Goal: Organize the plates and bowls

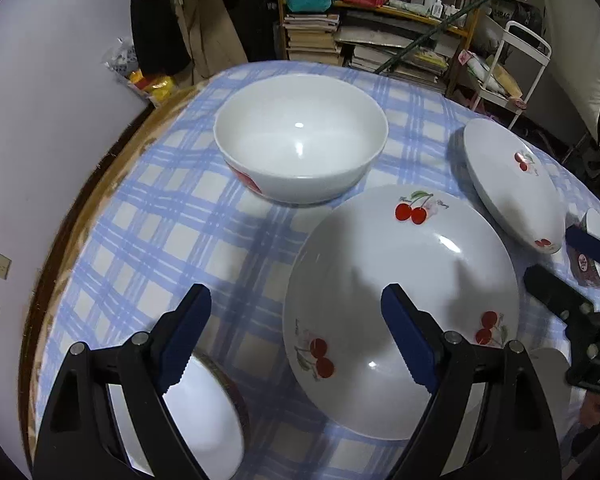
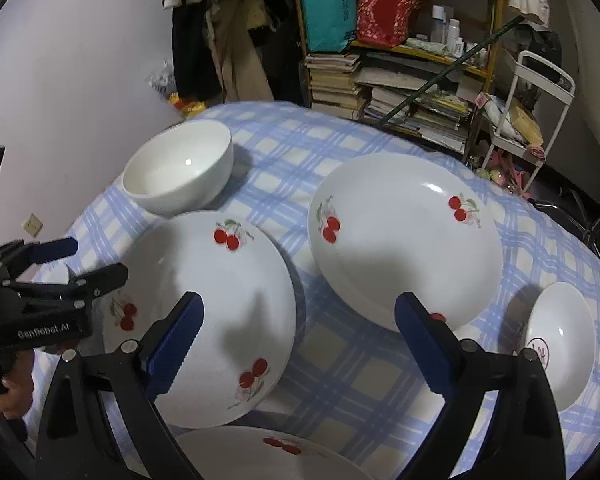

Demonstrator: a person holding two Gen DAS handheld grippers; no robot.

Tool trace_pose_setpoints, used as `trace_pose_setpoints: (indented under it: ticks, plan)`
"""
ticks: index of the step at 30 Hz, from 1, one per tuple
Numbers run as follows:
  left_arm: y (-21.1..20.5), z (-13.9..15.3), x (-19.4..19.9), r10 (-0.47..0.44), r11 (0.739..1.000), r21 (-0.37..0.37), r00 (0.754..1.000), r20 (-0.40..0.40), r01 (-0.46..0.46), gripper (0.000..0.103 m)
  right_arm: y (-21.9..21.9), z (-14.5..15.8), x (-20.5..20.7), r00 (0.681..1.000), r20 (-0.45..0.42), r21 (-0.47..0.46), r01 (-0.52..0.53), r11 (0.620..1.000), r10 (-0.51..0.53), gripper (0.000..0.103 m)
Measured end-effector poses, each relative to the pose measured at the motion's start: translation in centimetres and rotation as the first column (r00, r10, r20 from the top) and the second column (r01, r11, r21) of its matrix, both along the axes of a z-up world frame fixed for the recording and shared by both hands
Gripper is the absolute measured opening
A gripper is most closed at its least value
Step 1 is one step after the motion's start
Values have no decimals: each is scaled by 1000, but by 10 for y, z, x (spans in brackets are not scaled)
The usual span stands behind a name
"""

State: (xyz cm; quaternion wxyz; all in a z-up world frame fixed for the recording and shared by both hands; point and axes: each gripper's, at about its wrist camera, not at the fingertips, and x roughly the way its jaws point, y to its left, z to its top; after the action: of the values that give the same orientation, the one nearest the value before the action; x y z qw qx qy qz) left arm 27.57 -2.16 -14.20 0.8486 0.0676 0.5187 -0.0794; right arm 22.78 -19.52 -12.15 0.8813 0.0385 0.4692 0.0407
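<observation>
The left gripper (image 1: 296,336) hangs over the checked counter (image 1: 148,216) with jaws wide apart and empty; the near cherry plate (image 1: 400,300) lies under its right jaw, a small bowl (image 1: 204,412) under its left. The right gripper (image 2: 300,340) also gapes empty, the near cherry plate under its left jaw and the far cherry plate (image 2: 404,240) just beyond its right jaw.

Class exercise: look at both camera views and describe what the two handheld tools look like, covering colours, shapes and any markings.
Both are alike. The left tool and the right tool have black angular frames with triangular cut-outs, silver round pivot pins, and two blue fingers with toothed inner edges. The left tool's body carries white lettering, "GenRobot.AI". No cables or sleeves are visible.
</observation>
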Motion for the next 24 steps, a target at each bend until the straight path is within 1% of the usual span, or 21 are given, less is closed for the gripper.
trace_pose_setpoints:
  ticks: [4, 6, 8, 12, 14, 15, 16, 21, 23, 24]
  plan:
    - [0, -10, 5, -24, 1000, -21, 999, -45, 23, 86, 1, -13, 5, 999, -44, 34, -4, 999, 6, 101]
    - [0, -12, 8, -31, 999, -34, 998, -63, 29, 86, 1, -18, 7, 998, -55, 37, -3, 999, 5, 101]
    - [0, -14, 10, -36, 998, -50, 997, -73, 33, 86, 1, -23, 8, 998, -67, 42, -4, 999, 6, 101]
    - [-1, -18, 12, -33, 998, -48, 996, -85, 29, 86, 2, -31, 10, 996, -89, 44, -6, 999, 9, 101]
    - [-2, -21, 13, -38, 998, -48, 995, -93, 34, 81, 5, -31, 10, 996, -85, 40, -11, 999, 15, 101]
    - [-2, -22, 13, -43, 998, -50, 994, -100, 38, 75, 6, -32, 10, 996, -85, 37, -18, 999, 21, 101]
    - [-2, -23, 13, -48, 998, -54, 993, -108, 42, 73, 7, -32, 10, 996, -88, 33, -21, 999, 24, 101]
    - [-4, -25, 14, -51, 997, -55, 993, -106, 45, 73, 8, -32, 8, 995, -99, 49, -14, 999, 19, 100]
    - [-3, -26, 15, -52, 997, -60, 993, -110, 45, 71, 9, -32, 8, 994, -105, 47, -18, 999, 23, 94]
    - [-3, -26, 15, -52, 997, -62, 992, -114, 45, 70, 9, -33, 8, 994, -109, 48, -19, 999, 24, 92]
